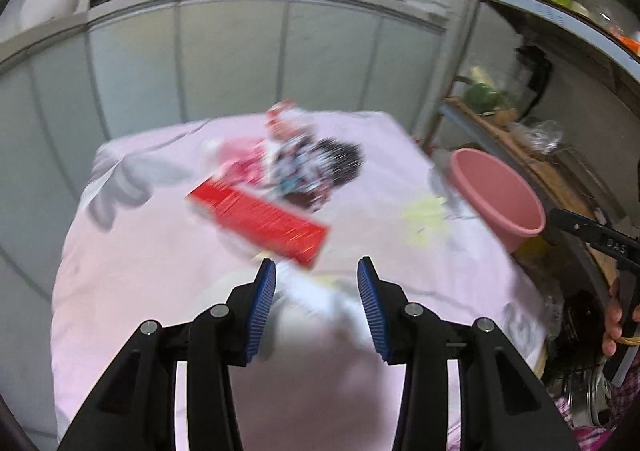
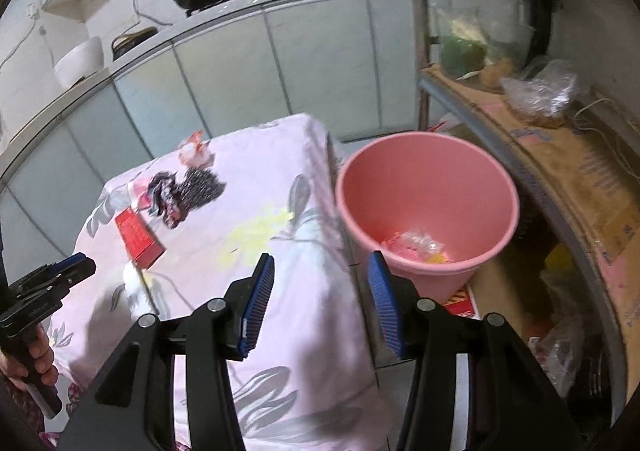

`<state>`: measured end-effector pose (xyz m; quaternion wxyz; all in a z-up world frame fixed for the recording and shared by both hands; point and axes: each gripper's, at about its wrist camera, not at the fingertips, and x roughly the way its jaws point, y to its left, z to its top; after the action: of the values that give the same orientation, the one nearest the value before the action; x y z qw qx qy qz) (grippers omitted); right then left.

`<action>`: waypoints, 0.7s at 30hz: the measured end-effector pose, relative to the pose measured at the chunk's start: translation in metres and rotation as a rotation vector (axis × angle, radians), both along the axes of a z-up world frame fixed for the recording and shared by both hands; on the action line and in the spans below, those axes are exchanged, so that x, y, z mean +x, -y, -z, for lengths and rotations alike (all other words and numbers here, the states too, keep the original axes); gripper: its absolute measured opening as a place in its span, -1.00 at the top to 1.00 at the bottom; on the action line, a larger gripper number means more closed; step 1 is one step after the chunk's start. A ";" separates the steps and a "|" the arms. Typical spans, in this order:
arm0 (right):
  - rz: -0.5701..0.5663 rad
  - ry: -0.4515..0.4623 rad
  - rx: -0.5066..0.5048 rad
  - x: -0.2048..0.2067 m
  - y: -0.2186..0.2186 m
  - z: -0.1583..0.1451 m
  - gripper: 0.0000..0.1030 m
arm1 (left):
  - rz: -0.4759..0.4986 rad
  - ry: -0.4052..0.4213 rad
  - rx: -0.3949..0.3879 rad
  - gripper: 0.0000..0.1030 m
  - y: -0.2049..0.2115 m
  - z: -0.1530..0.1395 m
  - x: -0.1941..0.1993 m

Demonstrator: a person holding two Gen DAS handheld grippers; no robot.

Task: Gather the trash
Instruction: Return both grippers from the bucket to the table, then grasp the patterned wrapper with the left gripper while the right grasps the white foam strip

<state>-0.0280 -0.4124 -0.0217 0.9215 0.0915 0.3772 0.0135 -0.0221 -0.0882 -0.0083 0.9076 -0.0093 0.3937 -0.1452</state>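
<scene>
Trash remains on the pink floral-cloth worktop (image 1: 120,271): the released left gripper (image 1: 316,271) hangs over a blurred white scrap (image 1: 316,295) beside the red rectangular carton (image 1: 260,217), seemingly approaching; next it needs lowering and clenching. Right view: the empty, parted right gripper (image 2: 322,267) points at the pink plastic bucket (image 2: 428,171), wrappers inside, kitchen cabinets behind.

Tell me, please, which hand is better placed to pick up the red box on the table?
Probably left. The left gripper has open, empty jaws facing the red box, which lies just ahead on the table. The right gripper sits nearer the pink bucket.
</scene>
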 end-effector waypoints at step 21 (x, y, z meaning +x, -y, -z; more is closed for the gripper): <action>-0.281 -0.081 0.065 0.024 -0.080 0.030 0.04 | -0.095 -0.090 -0.007 0.19 -0.039 0.029 0.002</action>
<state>-0.0043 -0.3327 -0.0518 0.8912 0.0680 0.4223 0.1508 -0.0197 -0.0488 -0.0377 0.8948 -0.0379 0.4328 -0.1026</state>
